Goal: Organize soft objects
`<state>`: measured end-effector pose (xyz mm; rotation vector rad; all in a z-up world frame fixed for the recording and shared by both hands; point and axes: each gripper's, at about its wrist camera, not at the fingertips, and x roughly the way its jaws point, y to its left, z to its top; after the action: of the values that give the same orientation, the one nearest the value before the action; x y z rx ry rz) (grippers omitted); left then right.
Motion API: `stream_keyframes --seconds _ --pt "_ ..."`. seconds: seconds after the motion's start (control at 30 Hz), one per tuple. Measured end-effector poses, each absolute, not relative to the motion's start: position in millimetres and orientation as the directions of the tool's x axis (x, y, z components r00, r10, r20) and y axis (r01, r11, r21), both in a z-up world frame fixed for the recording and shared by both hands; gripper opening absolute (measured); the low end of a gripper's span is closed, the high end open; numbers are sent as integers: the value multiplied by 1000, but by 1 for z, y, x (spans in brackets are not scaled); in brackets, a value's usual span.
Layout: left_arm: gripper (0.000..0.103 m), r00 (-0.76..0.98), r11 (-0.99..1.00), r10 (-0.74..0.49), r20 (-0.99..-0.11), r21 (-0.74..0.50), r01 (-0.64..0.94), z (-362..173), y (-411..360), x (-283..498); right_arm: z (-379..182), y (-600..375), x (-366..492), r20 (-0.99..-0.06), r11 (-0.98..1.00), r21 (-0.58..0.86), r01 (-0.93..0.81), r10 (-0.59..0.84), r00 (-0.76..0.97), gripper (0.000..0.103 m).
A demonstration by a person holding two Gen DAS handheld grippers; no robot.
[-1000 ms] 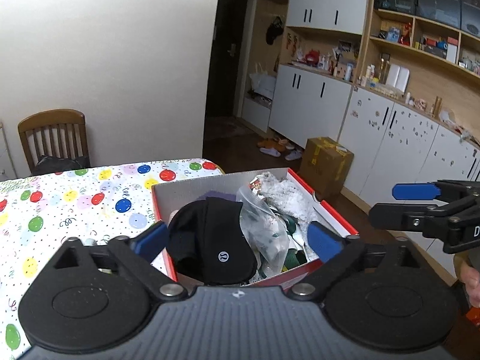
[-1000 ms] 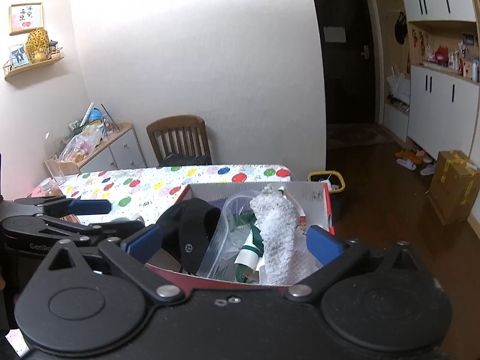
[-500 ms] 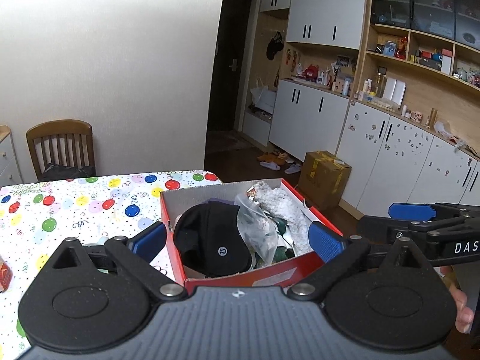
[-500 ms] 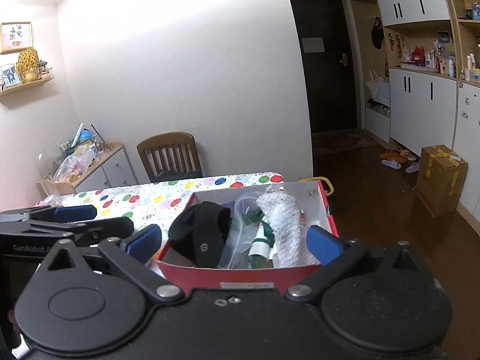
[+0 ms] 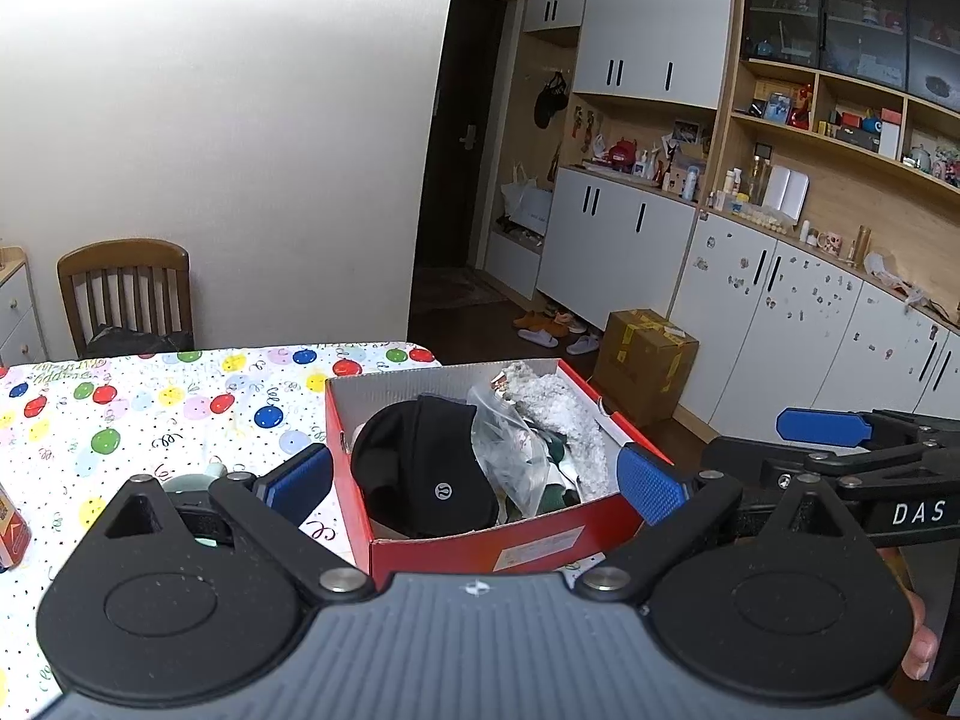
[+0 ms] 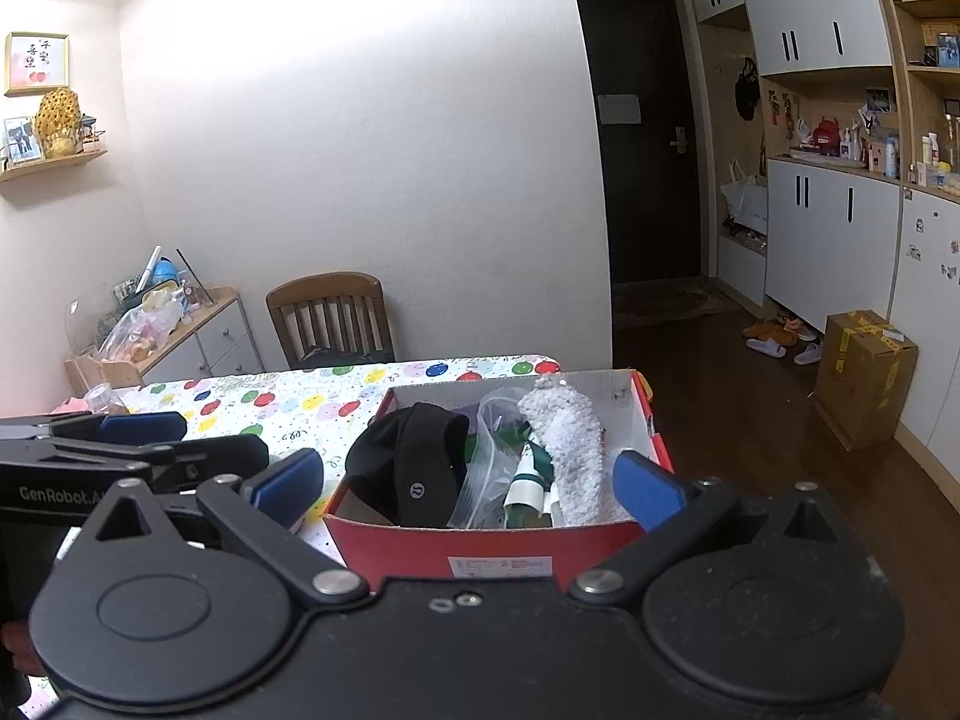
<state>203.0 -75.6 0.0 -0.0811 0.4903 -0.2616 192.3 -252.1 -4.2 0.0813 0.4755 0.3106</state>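
Observation:
A red shoebox [image 5: 510, 546] [image 6: 480, 546] stands at the table's near right corner. In it lie a black cap with a small logo [image 5: 420, 468] [image 6: 408, 462], a clear plastic bag [image 5: 510, 450] [image 6: 486, 468] and a white fluffy sock [image 5: 564, 414] [image 6: 570, 444]. My left gripper [image 5: 474, 480] is open and empty, a little back from the box's near side. My right gripper [image 6: 468, 483] is open and empty, also back from the box. Each gripper shows from the side in the other's view, the right one [image 5: 840, 444] and the left one [image 6: 120, 438].
The table [image 5: 150, 414] has a balloon-print cloth. A wooden chair [image 5: 126, 294] stands behind it at the wall. A small pale green object [image 5: 192, 483] lies by my left finger. A cardboard box [image 5: 648, 360] sits on the floor near white cabinets.
Both grippers have pulled back and up from the shoebox, so its whole front wall now shows. Both stay open and empty.

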Motion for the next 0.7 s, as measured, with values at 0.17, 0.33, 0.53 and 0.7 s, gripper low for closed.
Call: stream_keyframes --seconds 0.17,0.33,0.53,0.7 --pt "102 852 963 -270 -448 -143 230 1 -74 202 -4 -250 191 -437 950 147 -275 312 844 103" --pt "102 850 961 -275 -449 -144 235 0 -75 203 -4 -250 192 -439 951 147 -272 310 844 103" --pt "102 850 961 -275 -449 -144 235 1 -75 203 -4 -249 193 -440 952 146 -268 306 844 103" --pt "102 851 959 -282 -443 -142 243 1 -76 204 -5 -251 195 -439 957 143 -253 290 851 103"
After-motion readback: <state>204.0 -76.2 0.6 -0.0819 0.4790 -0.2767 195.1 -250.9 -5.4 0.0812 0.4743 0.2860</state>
